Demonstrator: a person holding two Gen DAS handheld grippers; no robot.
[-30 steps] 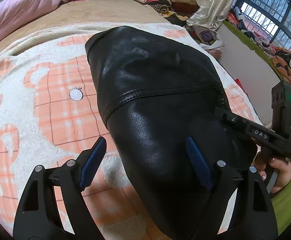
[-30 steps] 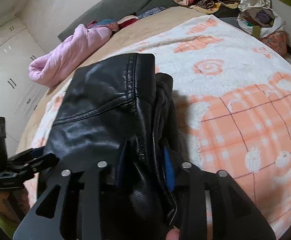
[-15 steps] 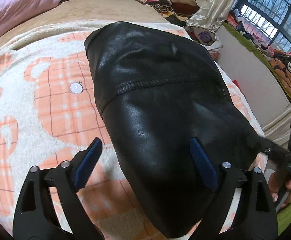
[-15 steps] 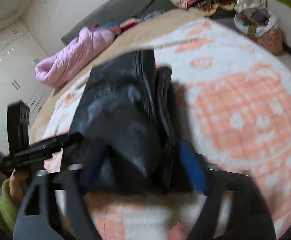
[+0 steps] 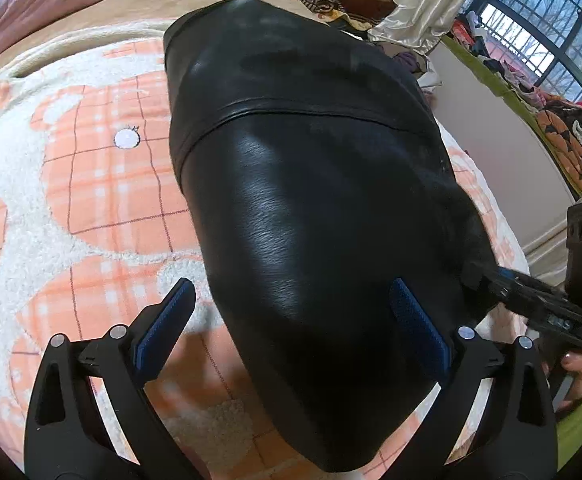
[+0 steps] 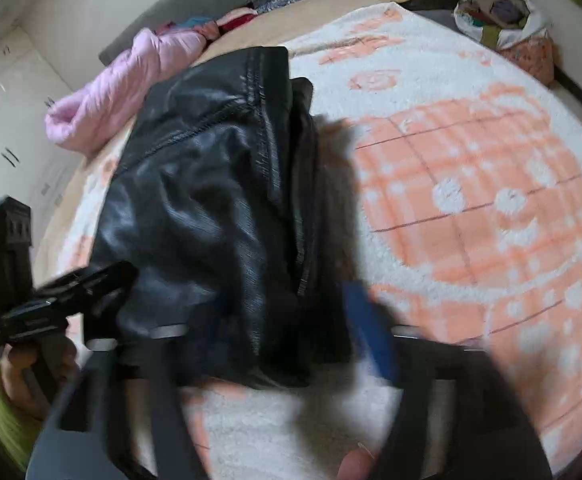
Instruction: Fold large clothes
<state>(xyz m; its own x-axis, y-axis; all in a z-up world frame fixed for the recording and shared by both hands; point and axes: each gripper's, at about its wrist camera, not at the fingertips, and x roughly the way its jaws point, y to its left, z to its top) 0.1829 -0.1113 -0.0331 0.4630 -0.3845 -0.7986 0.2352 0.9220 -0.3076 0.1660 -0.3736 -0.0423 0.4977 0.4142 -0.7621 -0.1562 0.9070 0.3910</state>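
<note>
We see a folded black leather jacket (image 5: 323,200) lying mid-frame on a fluffy white-and-orange checked blanket (image 5: 91,208). Our left gripper (image 5: 291,320) and right gripper (image 6: 291,340) have just been opening, jaws released. Next, we judge: withdraw cleanly or tidy edges.

Both tongs (image 5: 291,328) (image 6: 291,328) wide apart

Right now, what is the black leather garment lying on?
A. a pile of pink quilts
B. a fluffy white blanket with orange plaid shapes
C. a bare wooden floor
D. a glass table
B: the folded black leather garment rests on the fluffy white blanket with orange plaid shapes, which shows all around it in both views.
</note>
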